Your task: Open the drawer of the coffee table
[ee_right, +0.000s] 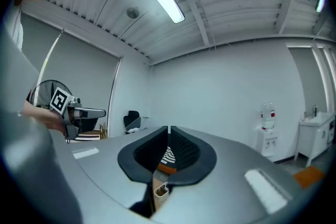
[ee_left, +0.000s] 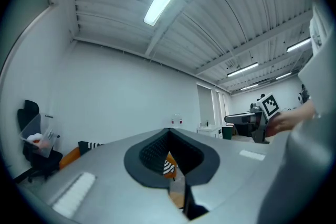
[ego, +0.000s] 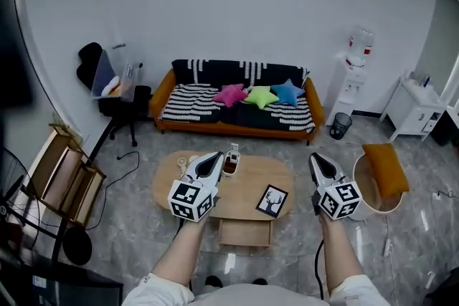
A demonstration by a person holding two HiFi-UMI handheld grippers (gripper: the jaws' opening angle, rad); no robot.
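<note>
The oval wooden coffee table (ego: 247,186) stands on the floor below me, in front of the sofa. Its drawer (ego: 245,233) juts out from the near edge, pulled open. Both grippers are held up high above it and point level toward the sofa. My left gripper (ego: 215,155) (ee_left: 168,131) hangs over the table's left half, its jaws shut with nothing between them. My right gripper (ego: 313,157) (ee_right: 168,127) is off the table's right end, likewise shut and empty. Each gripper view shows the other gripper held out to its side.
A framed picture (ego: 272,201) and a small holder (ego: 231,163) sit on the tabletop. Behind is a striped sofa (ego: 215,111) with star cushions. A round basket with an orange cushion (ego: 384,172) stands right, a wooden rack (ego: 68,175) left, and an office chair (ego: 115,93) and a water dispenser (ego: 356,75) against the wall.
</note>
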